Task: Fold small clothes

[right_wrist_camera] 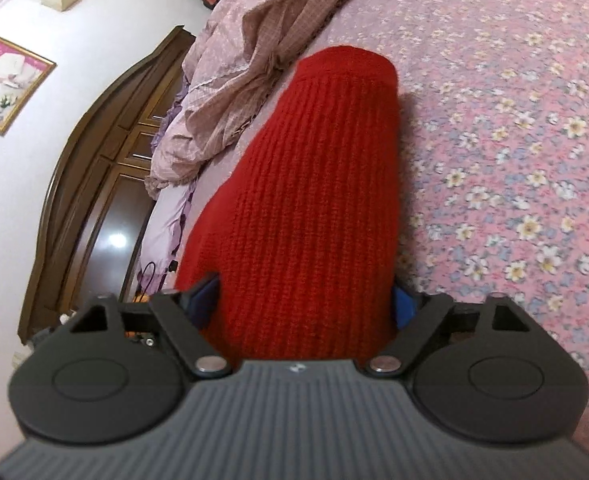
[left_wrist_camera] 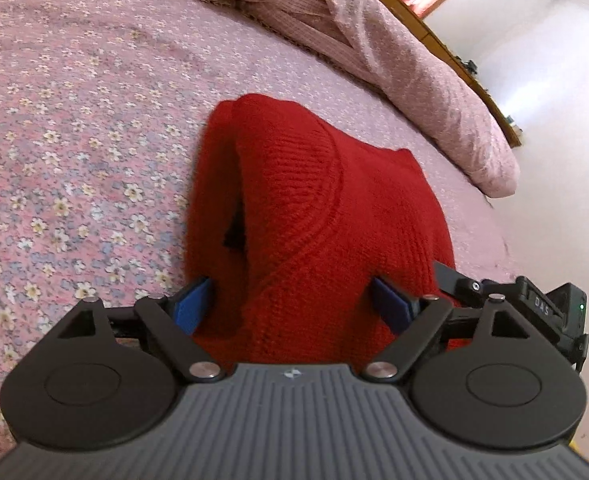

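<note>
Two grippers had the red sweater (left_wrist_camera: pixel 294 208) between their blue fingers (left_wrist_camera: pixel 192 306); the left gripper (left_wrist_camera: pixel 294 304) stood wide apart with knit bunched in the gap, though whether it pinched the cloth I could not tell; the right gripper (right_wrist_camera: pixel 304 300) was likewise spread, the ribbed sweater (right_wrist_camera: pixel 318 184) filling the space between its fingers (right_wrist_camera: pixel 402 306). The sweater ran forward from both, out over the flowered bed (left_wrist_camera: pixel 74 120); a crumpled pink quilt (left_wrist_camera: pixel 374 40) lay beyond it, near the wooden headboard (right_wrist_camera: pixel 94 184).
</note>
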`<move>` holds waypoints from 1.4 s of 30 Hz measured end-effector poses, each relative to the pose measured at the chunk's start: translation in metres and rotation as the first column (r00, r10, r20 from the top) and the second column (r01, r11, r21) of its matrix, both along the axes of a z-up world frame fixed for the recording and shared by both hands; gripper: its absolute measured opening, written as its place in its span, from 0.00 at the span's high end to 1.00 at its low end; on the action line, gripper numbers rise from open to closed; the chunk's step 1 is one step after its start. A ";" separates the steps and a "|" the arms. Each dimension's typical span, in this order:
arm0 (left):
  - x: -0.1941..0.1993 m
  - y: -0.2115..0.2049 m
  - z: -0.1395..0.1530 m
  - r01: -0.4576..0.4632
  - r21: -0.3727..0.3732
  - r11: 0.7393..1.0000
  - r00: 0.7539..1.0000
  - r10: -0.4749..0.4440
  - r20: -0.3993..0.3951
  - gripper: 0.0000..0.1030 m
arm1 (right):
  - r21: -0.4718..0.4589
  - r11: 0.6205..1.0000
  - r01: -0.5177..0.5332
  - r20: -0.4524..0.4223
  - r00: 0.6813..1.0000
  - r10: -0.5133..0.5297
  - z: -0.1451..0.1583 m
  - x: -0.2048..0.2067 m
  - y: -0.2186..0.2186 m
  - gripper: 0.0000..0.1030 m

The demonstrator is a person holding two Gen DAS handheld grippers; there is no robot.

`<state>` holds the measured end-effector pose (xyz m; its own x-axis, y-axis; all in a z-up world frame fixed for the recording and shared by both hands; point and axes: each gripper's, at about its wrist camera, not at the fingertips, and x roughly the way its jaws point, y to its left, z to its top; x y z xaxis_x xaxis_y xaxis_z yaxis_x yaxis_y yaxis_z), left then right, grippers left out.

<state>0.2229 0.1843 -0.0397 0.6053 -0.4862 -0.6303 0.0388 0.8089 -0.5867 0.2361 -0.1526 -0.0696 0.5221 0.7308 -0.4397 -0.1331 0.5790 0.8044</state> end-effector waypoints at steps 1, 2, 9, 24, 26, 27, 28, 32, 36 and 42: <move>0.000 -0.001 0.000 0.003 0.000 1.000 1.000 -0.003 0.002 0.16 | 0.002 1.000 0.000 0.008 1.000 0.000 0.003 -0.001 0.001 0.24; 0.000 -0.003 0.000 0.007 0.004 1.000 1.000 -0.007 0.006 0.16 | 0.004 1.000 0.001 0.015 1.000 -0.001 0.006 -0.002 0.001 0.28; -0.005 -0.005 0.008 0.003 -0.050 0.999 0.999 -0.001 0.032 0.18 | 0.061 0.998 0.020 0.043 0.999 -0.023 0.033 -0.011 -0.007 0.40; -0.036 -0.075 0.028 0.116 -0.086 0.989 0.992 -0.113 0.049 0.21 | 0.085 0.993 0.077 0.054 0.995 -0.081 0.060 -0.055 -0.071 0.44; -0.043 -0.089 0.031 0.136 -0.091 0.987 0.990 -0.132 0.048 0.21 | 0.087 0.992 0.089 0.056 0.994 -0.094 0.063 -0.063 -0.084 0.45; -0.046 -0.096 0.032 0.148 -0.091 0.985 0.988 -0.144 0.048 0.21 | 0.087 0.992 0.092 0.058 0.994 -0.098 0.064 -0.067 -0.090 0.45; -0.049 -0.104 0.033 0.159 -0.087 0.983 0.987 -0.156 0.049 0.21 | 0.087 0.991 0.099 0.061 0.993 -0.105 0.065 -0.071 -0.099 0.45; -0.059 -0.139 0.036 0.212 -0.042 0.976 0.977 -0.210 0.048 0.21 | 0.066 0.989 0.129 0.063 0.989 -0.133 0.063 -0.086 -0.127 0.45; -0.072 -0.168 0.036 0.254 0.069 0.965 0.965 -0.258 0.053 0.21 | 0.011 0.986 0.169 0.036 0.985 -0.169 0.048 -0.096 -0.151 0.45; -0.090 -0.191 0.036 0.258 0.218 0.941 0.960 -0.275 0.052 0.21 | -0.143 0.969 0.201 0.054 0.979 -0.195 0.024 -0.103 -0.160 0.45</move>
